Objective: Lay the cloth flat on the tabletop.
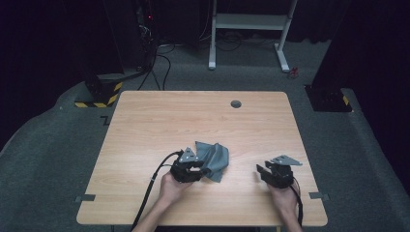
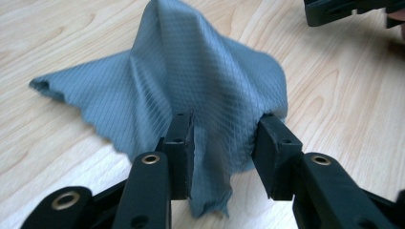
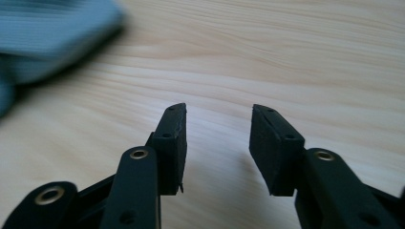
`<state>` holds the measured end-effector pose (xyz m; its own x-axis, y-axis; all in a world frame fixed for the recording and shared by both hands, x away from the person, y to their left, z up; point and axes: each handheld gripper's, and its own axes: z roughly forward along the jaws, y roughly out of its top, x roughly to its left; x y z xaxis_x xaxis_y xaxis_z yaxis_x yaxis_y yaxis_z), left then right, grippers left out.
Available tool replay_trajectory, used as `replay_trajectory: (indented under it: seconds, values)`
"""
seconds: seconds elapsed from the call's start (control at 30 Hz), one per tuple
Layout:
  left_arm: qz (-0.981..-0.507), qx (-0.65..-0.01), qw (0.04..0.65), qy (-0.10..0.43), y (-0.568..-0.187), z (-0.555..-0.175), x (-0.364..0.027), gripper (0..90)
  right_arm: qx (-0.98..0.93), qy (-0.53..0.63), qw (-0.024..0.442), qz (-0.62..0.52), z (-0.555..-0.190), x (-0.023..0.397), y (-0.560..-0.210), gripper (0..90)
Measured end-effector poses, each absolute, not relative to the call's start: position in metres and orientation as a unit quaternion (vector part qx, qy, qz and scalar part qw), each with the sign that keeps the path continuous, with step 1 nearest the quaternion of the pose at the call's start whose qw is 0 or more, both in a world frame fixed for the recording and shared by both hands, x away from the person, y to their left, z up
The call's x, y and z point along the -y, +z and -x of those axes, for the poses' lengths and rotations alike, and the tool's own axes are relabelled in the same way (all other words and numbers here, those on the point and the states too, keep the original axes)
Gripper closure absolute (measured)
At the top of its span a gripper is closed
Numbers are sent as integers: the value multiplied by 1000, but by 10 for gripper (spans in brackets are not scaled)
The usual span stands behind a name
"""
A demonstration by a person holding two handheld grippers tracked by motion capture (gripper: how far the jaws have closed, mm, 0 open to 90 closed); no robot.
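Note:
A grey-blue ripstop cloth (image 1: 216,156) lies crumpled on the wooden table (image 1: 193,116), near its front middle. My left gripper (image 1: 202,170) reaches into the cloth's near edge. In the left gripper view the cloth (image 2: 200,71) rises in a peak, and a fold of it hangs between the open jaws of the left gripper (image 2: 224,126); the jaws stand apart and do not pinch it. My right gripper (image 1: 261,172) rests on the table to the right of the cloth. Its jaws are open on bare wood (image 3: 217,119), with the blurred cloth (image 3: 47,28) off to the upper left.
A small grey grommet hole (image 1: 236,104) sits near the table's far edge. Beyond the table are a white desk frame (image 1: 249,29), cables and dark equipment on grey carpet. The right gripper's tip (image 2: 344,9) shows at the top right of the left gripper view.

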<state>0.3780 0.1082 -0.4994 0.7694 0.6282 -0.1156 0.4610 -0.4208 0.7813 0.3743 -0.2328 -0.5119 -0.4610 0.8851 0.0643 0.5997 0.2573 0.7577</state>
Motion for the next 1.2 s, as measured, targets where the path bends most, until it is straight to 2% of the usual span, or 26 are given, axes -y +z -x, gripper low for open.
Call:
replay_trajectory:
  seconds: [0.1,0.23,0.43,0.5,0.6,0.7,0.73,0.77,0.8,0.93,1.2]
  values:
    - [-840,-325,423,102,-503,-374,-111,613,-805,399,151,-413,-362,194,-503,609]
    - [-843,-324,416,107,-506,-371,-110,616,-821,410,124,-377,-352,167,-502,602]
    - [-846,-333,402,109,-514,-372,-108,620,-833,396,110,-371,-354,142,-509,584]
    - [-848,-332,396,115,-514,-372,-106,647,-833,387,102,-382,-360,135,-513,588]
    - [-853,-329,385,124,-516,-372,-104,684,-835,383,105,-381,-361,130,-515,616]
    - [-851,-330,386,133,-516,-373,-103,752,-843,369,115,-374,-363,122,-517,732]
    - [-851,-330,386,133,-516,-373,-103,769,-843,369,115,-374,-363,122,-517,732]
    - [-851,-329,386,136,-515,-372,-103,769,-846,364,118,-370,-363,120,-518,778]
    - [-851,-327,386,136,-515,-372,-103,814,-853,359,130,-356,-362,117,-518,891]
    - [-845,-324,400,149,-508,-370,-108,877,-854,365,134,-346,-360,118,-516,900]
    - [-838,-327,403,170,-499,-369,-121,887,-847,372,150,-349,-357,135,-507,900]
